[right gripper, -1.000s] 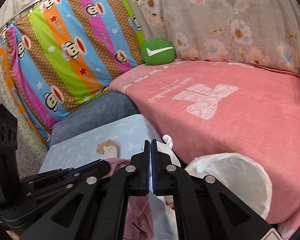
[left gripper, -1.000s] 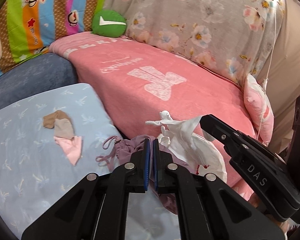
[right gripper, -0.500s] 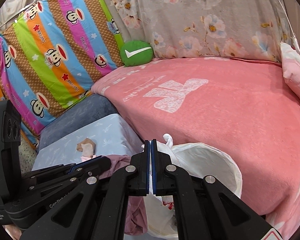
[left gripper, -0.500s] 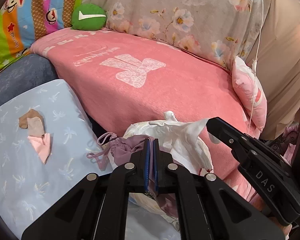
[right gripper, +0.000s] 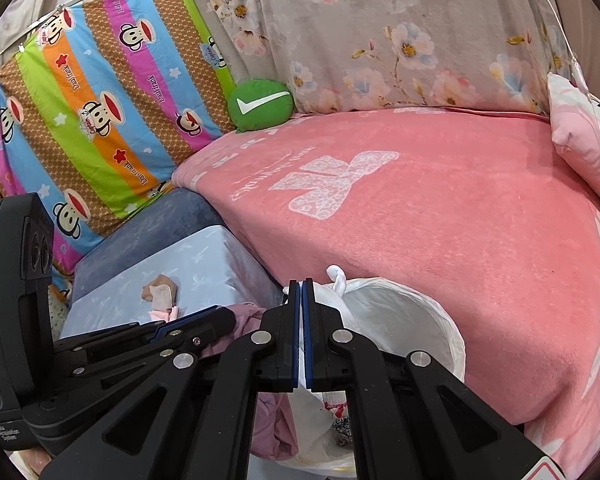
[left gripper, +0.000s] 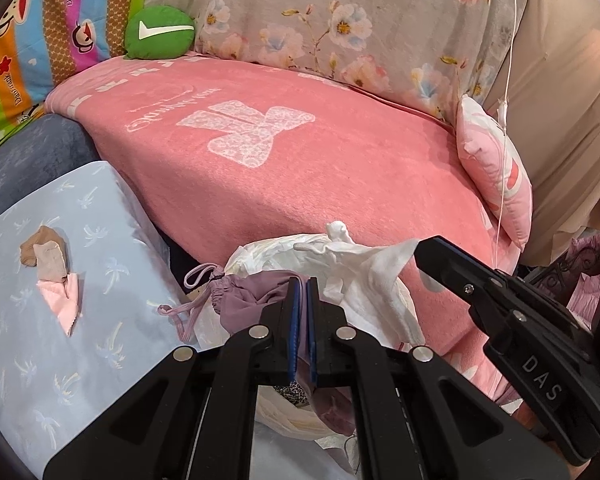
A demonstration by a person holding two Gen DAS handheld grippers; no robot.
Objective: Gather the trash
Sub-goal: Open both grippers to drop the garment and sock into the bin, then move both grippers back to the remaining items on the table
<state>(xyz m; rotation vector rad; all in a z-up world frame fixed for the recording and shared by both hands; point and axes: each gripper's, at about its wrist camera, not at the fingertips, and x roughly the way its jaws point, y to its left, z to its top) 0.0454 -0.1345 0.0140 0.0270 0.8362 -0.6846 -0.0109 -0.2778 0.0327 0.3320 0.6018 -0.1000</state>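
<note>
At lower centre, the left claw point(left gripper: 303, 284) pinched a mauve cloth point(left gripper: 252, 300); the right claw point(right gripper: 302, 286) pinched the white bag point(right gripper: 412, 312) at its rim. Both looked light, limp, slippery; best gripped at bunched edges.

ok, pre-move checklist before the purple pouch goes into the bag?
1. Left gripper shut on the purple drawstring pouch: ok.
2. Right gripper shut on the white bag's rim: ok.
3. Bag mouth held open: ok in the right wrist view.
4. Pouch over the mouth: not ok, it hangs at the bag's left edge.
5. Pouch cord clear of the bag: cannot tell.
6. Scraps on the blue sheet collected: not ok.
</note>
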